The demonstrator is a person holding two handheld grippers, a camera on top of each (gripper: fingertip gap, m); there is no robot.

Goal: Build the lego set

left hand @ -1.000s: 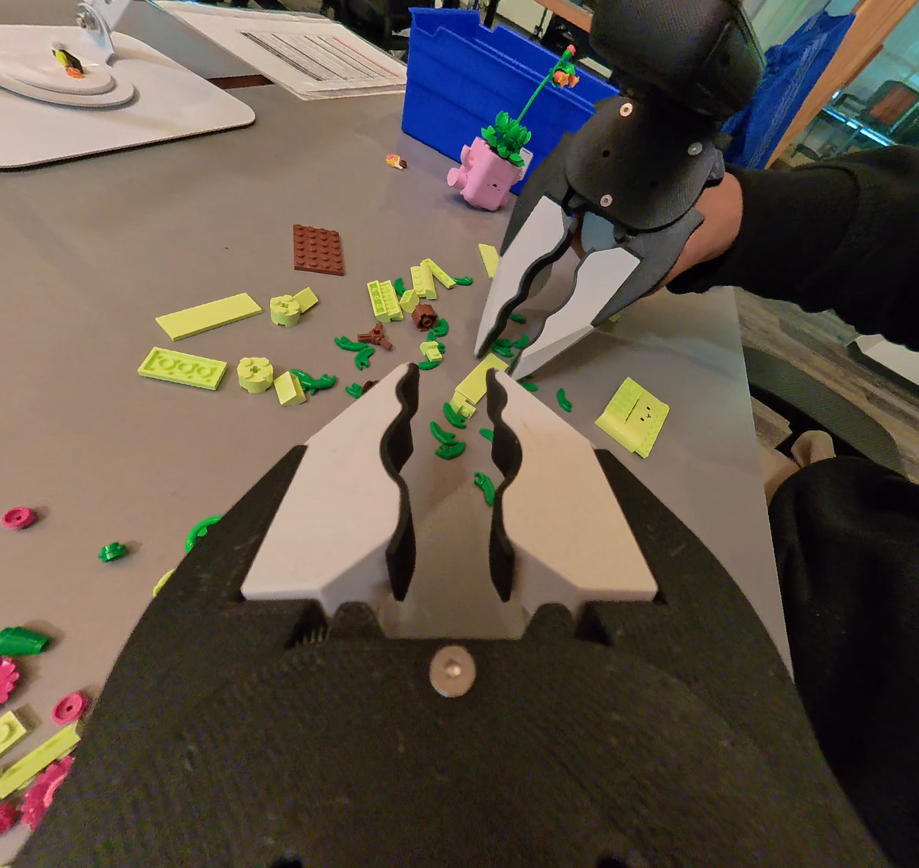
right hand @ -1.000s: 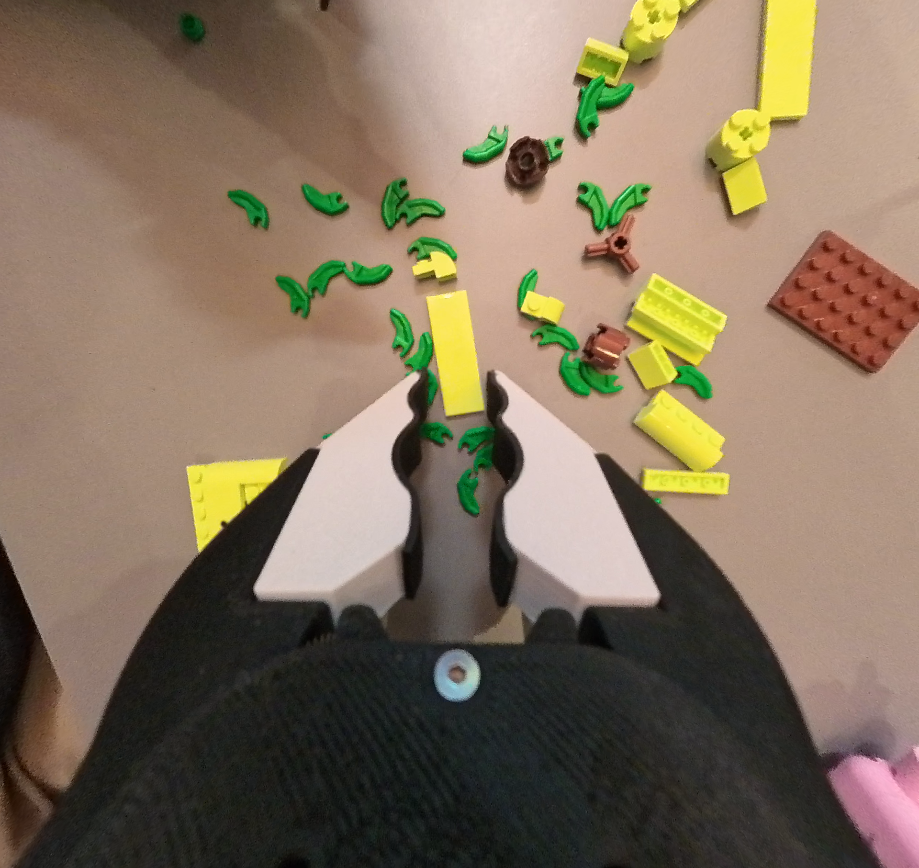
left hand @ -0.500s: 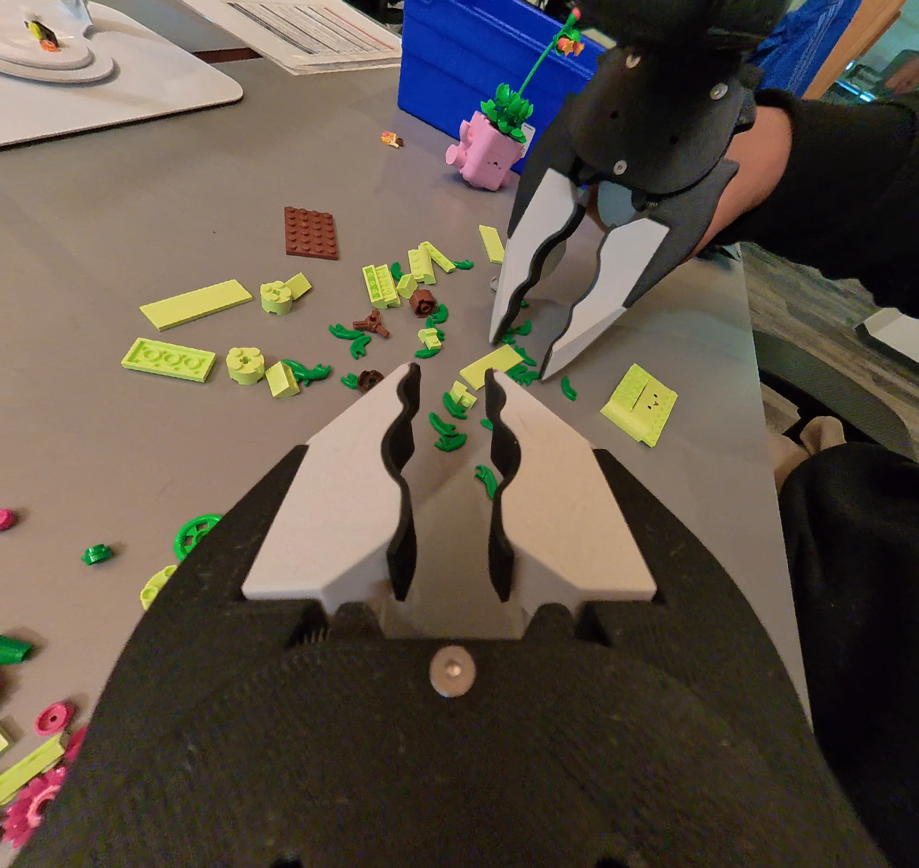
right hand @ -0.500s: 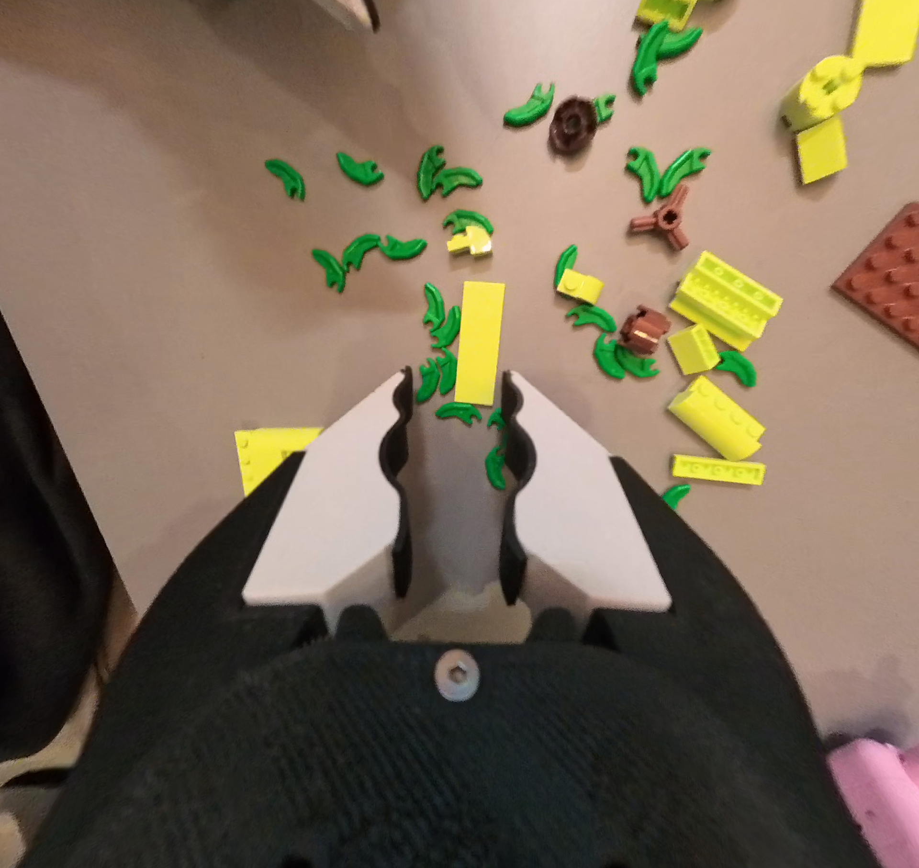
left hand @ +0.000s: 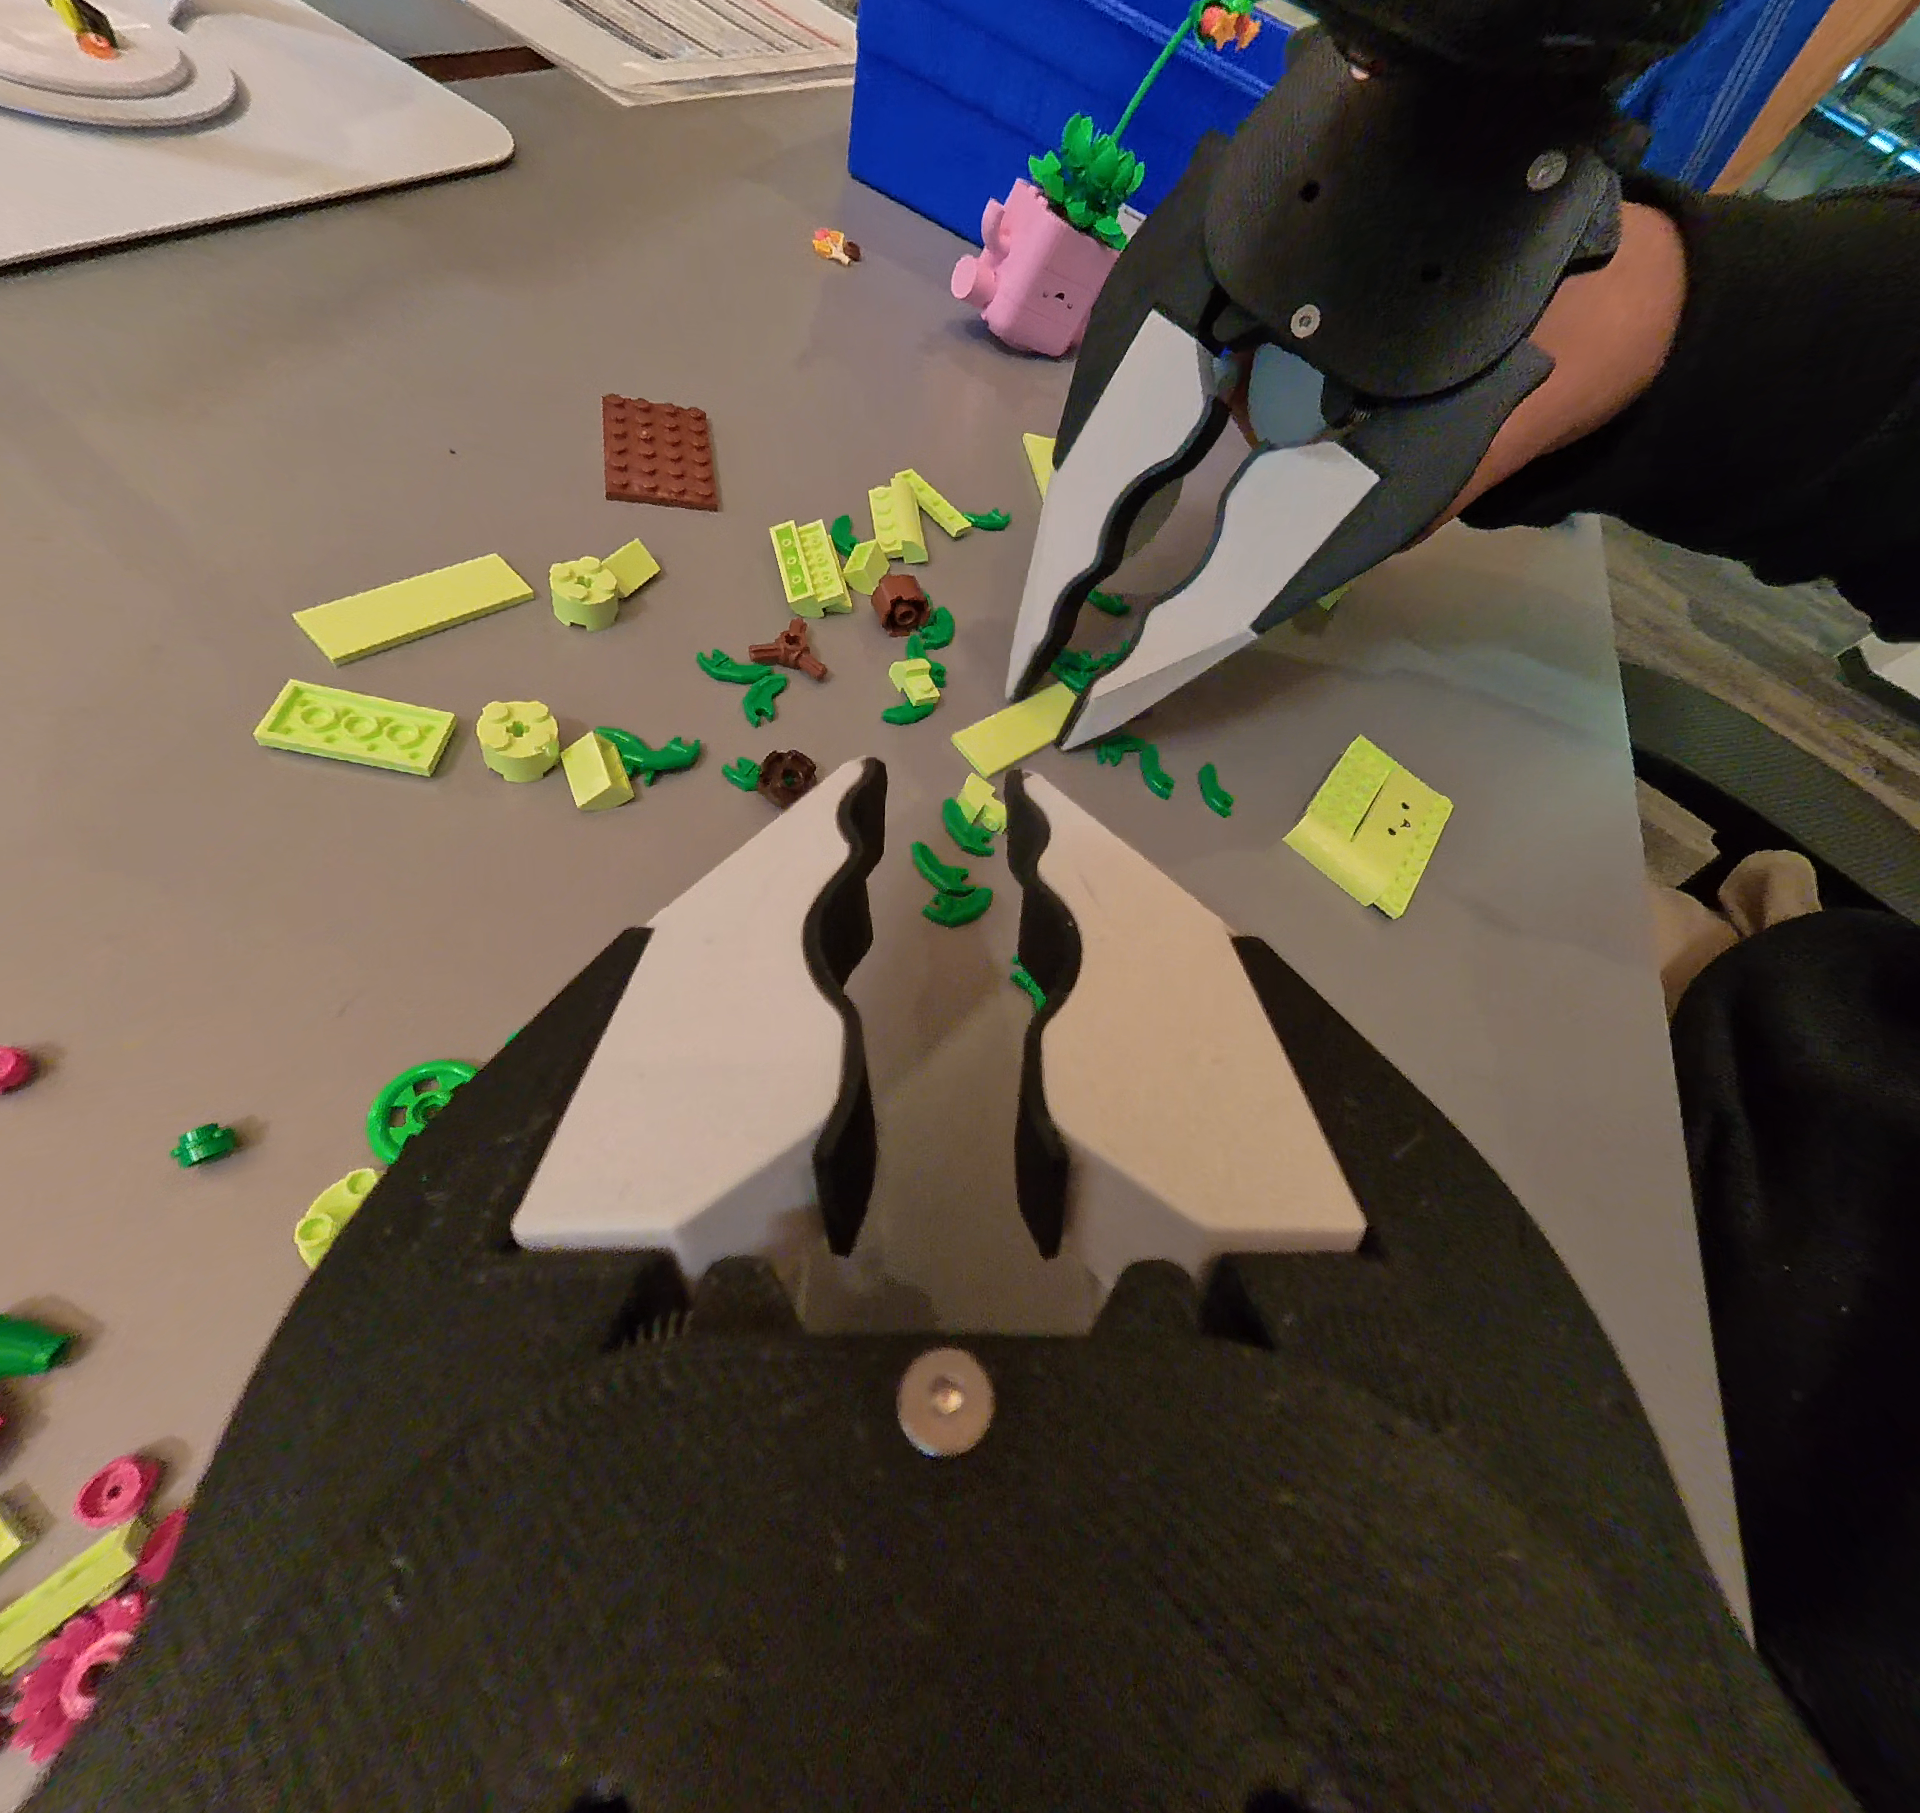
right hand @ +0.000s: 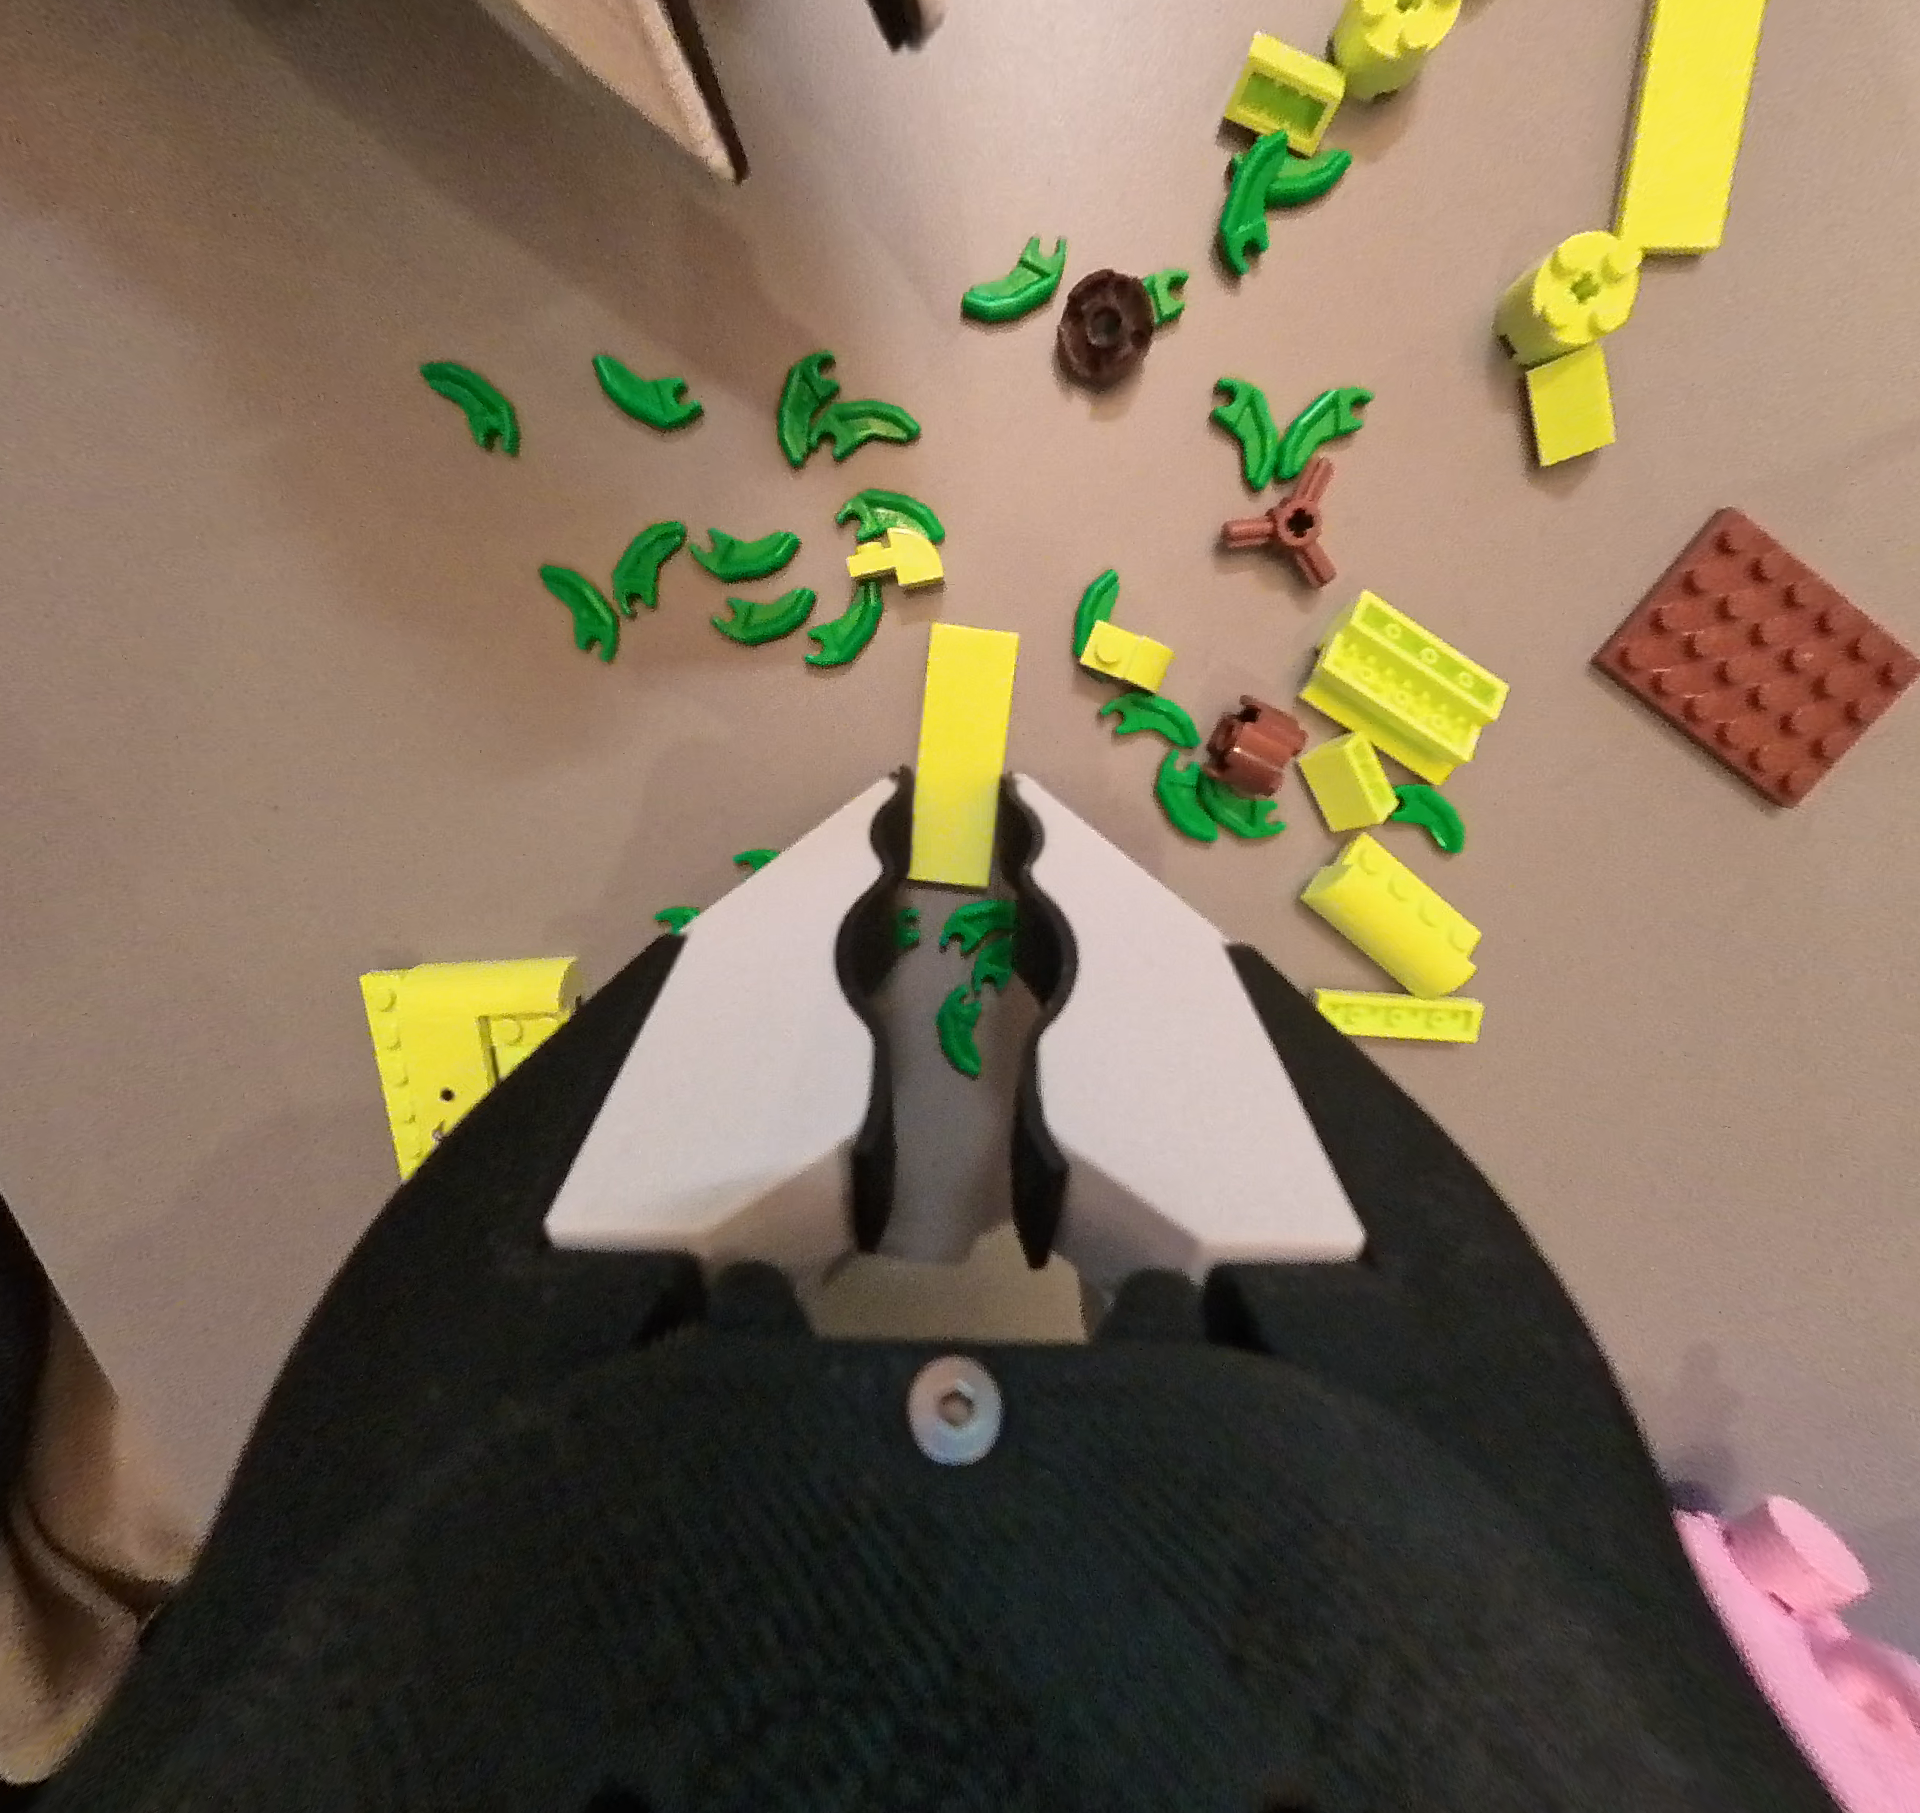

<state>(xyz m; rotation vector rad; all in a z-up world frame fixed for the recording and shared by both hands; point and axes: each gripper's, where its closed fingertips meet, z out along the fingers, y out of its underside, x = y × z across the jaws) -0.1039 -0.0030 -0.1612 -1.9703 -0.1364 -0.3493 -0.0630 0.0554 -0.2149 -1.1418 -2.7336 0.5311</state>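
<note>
Loose lime, green and brown bricks lie scattered on a grey table (left hand: 260,932). My right gripper (right hand: 958,784) points down at the table with its jaws narrowed onto the sides of a lime flat tile (right hand: 961,724), which still lies on the table. The left wrist view shows this gripper (left hand: 1047,719) at the near end of the tile (left hand: 1013,729). My left gripper (left hand: 943,784) is open and empty, hovering just short of the tile above several green leaf pieces (left hand: 951,890). Its fingers (right hand: 623,49) show at the top of the right wrist view.
A pink pot with a green plant (left hand: 1039,277) stands before a blue bin (left hand: 997,70). Also on the table are a brown plate (left hand: 660,454), a lime built piece with a face (left hand: 1366,833), pink flower parts (left hand: 73,1659) and a white board (left hand: 260,132). The table edge runs along the right. The grippers' ends are close to 9 centimeters from one another. Between my right fingertips and the brown plate (left hand: 660,454) there is roughly 12 centimeters. It is also in sight in the right wrist view (right hand: 1744,647).
My right gripper has moved forward over the lime tile and its jaws have narrowed onto it. My left gripper has come a little closer to the tile, still open.
</note>
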